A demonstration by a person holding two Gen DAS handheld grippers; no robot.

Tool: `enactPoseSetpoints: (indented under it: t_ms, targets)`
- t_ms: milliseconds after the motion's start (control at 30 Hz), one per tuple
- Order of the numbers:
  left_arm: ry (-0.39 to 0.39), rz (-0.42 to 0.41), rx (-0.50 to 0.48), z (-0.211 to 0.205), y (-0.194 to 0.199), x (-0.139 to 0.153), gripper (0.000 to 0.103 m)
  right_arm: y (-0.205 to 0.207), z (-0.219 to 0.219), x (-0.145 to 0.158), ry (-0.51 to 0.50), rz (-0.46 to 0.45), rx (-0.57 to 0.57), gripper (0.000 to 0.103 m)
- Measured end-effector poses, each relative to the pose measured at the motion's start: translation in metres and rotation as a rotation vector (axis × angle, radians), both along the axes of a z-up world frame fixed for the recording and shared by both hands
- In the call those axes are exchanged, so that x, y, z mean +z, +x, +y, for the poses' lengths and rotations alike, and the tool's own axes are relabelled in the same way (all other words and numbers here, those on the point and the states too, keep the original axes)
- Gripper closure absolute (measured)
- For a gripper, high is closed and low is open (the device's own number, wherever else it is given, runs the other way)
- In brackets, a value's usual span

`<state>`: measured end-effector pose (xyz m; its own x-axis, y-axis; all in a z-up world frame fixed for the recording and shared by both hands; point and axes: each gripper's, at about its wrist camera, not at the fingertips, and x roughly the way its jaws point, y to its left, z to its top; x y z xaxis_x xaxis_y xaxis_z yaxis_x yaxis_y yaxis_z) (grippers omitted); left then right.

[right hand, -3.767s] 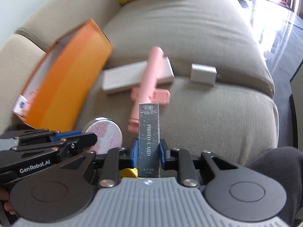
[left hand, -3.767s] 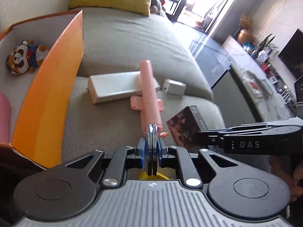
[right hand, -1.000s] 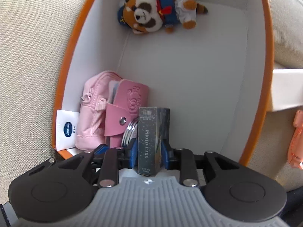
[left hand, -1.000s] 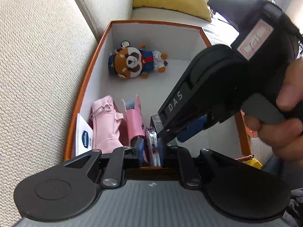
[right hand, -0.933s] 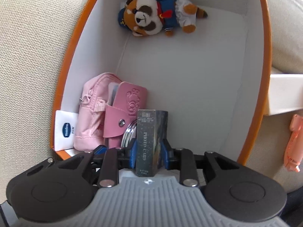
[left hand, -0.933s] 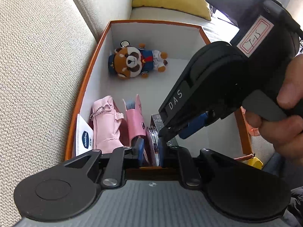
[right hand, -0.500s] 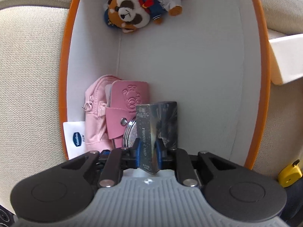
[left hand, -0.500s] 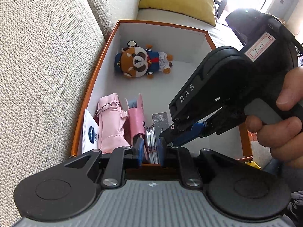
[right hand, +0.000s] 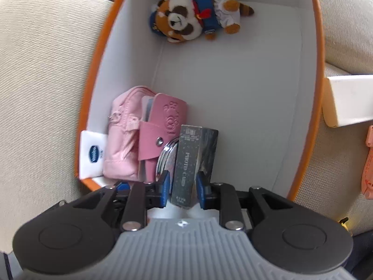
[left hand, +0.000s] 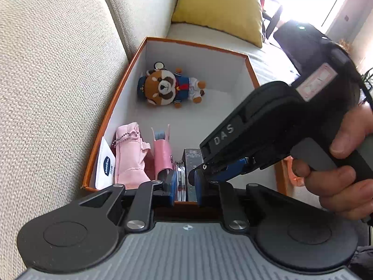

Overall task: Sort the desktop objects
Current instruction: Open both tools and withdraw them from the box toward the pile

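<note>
Here, the left gripper [left hand: 185, 185] is held over the near end of the orange box [left hand: 197, 44], and its blue fingers [left hand: 172, 186] are seen spread apart. Between them the round tin [left hand: 181, 182] is seen on edge, with a visible gap to each pad, so it is not pinched. Just right of the tin, still between the fingers, stands the dark photo card box [left hand: 192, 163]. Left of the left finger a pink card holder [left hand: 162, 152] is found, then a pink pouch [left hand: 129, 154], then a white Vaseline packet [left hand: 105, 163] against the box wall. Far ahead of the fingertips a plush red panda [left hand: 169, 88] lies at the far end of the box.

From the right side the right gripper [right hand: 180, 186] is reached in across the left one. In its own view the fingers [right hand: 164, 189] are parted slightly wider than the photo card box [right hand: 193, 163], which stands upright between them; whether either pad touches it cannot be told. The tin [right hand: 166, 157] is leaned just left of it, against the card holder [right hand: 163, 130]. The pouch [right hand: 122, 140] and the packet [right hand: 92, 151] are lined up further left. Beyond the right finger, outside the orange box [right hand: 314, 116], a white box [right hand: 349, 98] and a pink tool [right hand: 369, 163] are seen on the sofa [right hand: 42, 93].
</note>
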<state>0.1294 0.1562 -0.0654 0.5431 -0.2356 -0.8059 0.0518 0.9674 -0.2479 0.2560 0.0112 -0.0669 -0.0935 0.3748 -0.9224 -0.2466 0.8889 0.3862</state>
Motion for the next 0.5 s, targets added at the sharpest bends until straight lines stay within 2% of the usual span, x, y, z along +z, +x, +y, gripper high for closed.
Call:
enactPoseSetpoints:
  t_ms: [200, 233, 433, 500]
  targets:
    - [-0.021, -0.067, 0.006, -0.011, -0.017, 0.020, 0.086, -0.026, -0.030, 0.029, 0.082, -0.108, 0.088, 0.071]
    - [-0.026, -0.077, -0.002, -0.014, -0.020, 0.024, 0.086, -0.042, -0.042, 0.034, 0.096, -0.141, 0.095, 0.070]
    - [-0.026, -0.147, -0.049, -0.043, -0.023, 0.035, 0.086, -0.066, -0.095, 0.062, 0.171, -0.342, 0.115, 0.069]
    - [-0.026, -0.172, -0.054, -0.053, -0.025, 0.035, 0.086, -0.070, -0.114, 0.063, 0.188, -0.398, 0.102, 0.069]
